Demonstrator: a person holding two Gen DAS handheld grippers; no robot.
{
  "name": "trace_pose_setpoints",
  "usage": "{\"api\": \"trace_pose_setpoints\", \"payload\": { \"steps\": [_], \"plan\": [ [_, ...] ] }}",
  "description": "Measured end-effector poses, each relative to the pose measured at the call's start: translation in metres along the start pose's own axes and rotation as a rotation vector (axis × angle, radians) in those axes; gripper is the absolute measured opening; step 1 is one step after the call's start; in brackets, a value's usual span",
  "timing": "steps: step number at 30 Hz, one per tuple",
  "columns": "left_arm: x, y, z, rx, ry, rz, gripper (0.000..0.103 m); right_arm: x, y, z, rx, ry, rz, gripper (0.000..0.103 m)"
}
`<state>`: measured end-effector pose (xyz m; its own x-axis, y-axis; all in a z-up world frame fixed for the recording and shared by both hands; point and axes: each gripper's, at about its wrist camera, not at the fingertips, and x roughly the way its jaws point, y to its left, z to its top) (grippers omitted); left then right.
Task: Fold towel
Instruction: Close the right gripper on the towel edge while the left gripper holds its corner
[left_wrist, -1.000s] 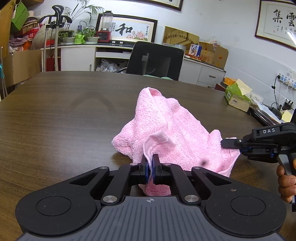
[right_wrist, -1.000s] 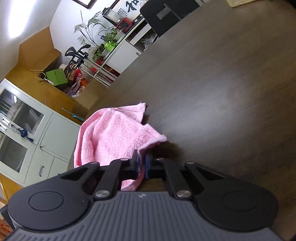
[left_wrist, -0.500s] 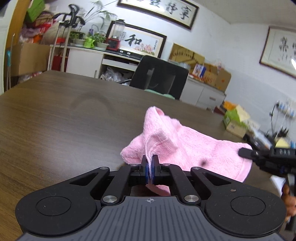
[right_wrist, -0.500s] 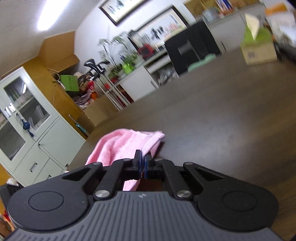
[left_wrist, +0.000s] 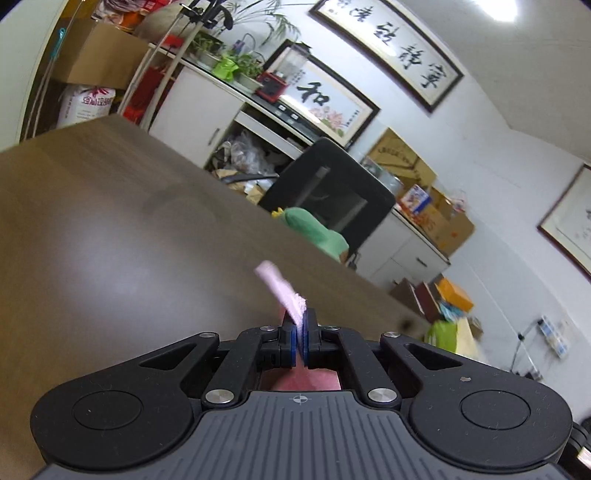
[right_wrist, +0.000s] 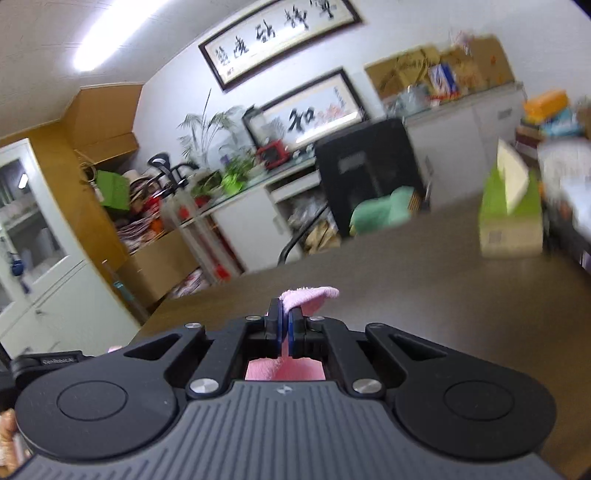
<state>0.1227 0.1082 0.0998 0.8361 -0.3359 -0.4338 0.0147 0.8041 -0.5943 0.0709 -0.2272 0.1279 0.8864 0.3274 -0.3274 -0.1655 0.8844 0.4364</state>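
The pink towel (left_wrist: 286, 295) is pinched at one corner by my left gripper (left_wrist: 300, 325), whose jaws are shut on it; a short flap sticks out past the tips and more pink shows below the fingers. My right gripper (right_wrist: 284, 317) is shut on another corner of the same pink towel (right_wrist: 314, 294), with cloth hanging under the jaws. Both grippers are raised above the dark wooden table (left_wrist: 110, 240). Most of the towel hangs out of sight beneath the grippers. At the lower left of the right wrist view is part of the left gripper (right_wrist: 51, 360).
A black office chair (left_wrist: 332, 195) with a green cushion (left_wrist: 317, 230) stands at the table's far edge. On the table's right side sits a green tissue box (right_wrist: 511, 218). White cabinets, potted plants and cardboard boxes line the back wall.
Both grippers have lifted with the towel corners and rolled. The towel, bunched on the table before, has come up and dropped out of sight below the jaws.
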Motion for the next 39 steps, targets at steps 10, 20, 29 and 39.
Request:
{"api": "trace_pose_setpoints", "payload": {
  "steps": [10,20,29,39],
  "plan": [
    [-0.044,-0.066,0.035,0.094,-0.206,-0.068,0.003,-0.042,0.044,0.057,-0.206,-0.258,-0.022,0.003],
    [-0.092,-0.005,-0.105,0.115,-0.019,0.045,0.004,-0.114,0.006,-0.078,-0.177,-0.101,0.008,0.004],
    [-0.14,0.022,-0.173,0.115,0.028,0.031,0.004,-0.183,0.002,-0.171,-0.1,0.005,-0.035,0.004],
    [-0.166,0.028,-0.207,0.12,0.057,0.021,0.005,-0.224,-0.018,-0.216,0.031,0.01,-0.042,0.005]
  ]
}}
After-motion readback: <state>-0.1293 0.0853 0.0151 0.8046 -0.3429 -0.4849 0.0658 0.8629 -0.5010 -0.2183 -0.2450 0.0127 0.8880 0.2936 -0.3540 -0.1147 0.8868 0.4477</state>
